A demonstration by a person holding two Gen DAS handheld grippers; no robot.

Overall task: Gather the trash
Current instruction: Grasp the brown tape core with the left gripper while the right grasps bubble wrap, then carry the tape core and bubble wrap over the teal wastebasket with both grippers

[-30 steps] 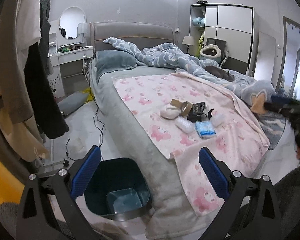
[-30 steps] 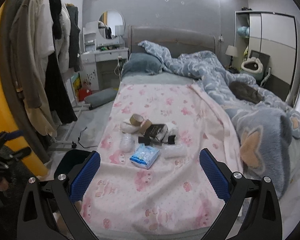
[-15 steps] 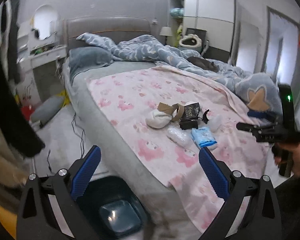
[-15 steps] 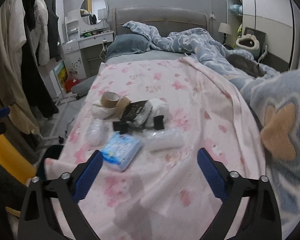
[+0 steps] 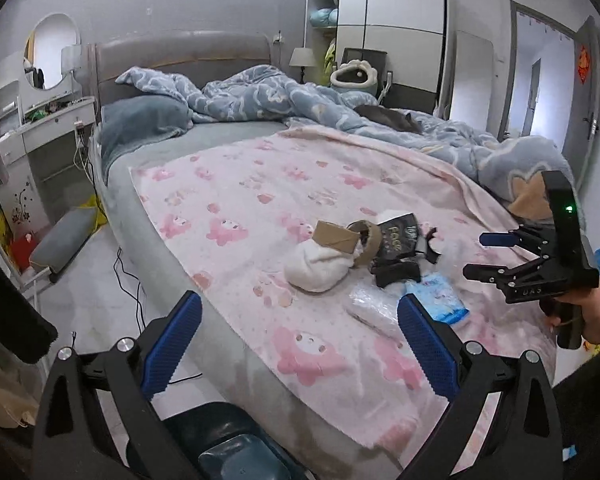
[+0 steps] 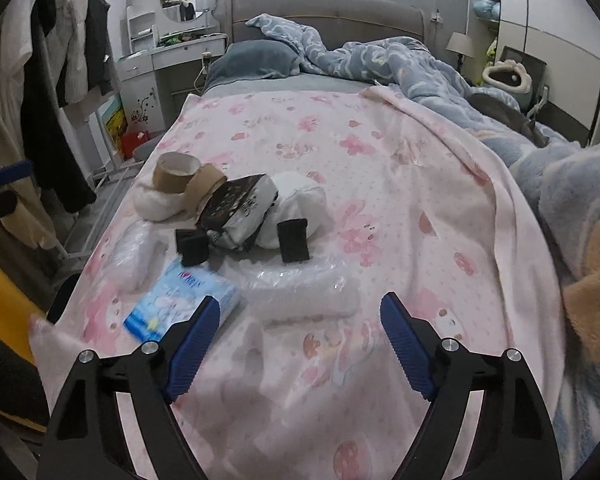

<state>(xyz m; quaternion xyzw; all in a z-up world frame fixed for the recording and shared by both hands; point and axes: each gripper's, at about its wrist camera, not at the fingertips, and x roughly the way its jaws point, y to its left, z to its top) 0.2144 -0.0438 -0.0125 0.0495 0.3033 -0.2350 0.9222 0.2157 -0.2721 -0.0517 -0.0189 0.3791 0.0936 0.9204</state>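
Only left view shows trash bin [image 5: 236,452] (below bed [image 5: 204,280]), right tongs [image 5: 478,254] closing

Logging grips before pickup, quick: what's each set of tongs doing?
Left tongs: open, empty.
Right tongs: closing, nothing between them yet, above the clear plastic bag.

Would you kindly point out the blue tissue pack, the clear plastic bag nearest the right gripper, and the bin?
blue tissue pack [image 6: 182,300], right wrist view, middle of its top face.
clear plastic bag [image 6: 300,286], right wrist view, centre of the crinkled film.
bin [image 5: 228,448], left wrist view, its dark inner floor.
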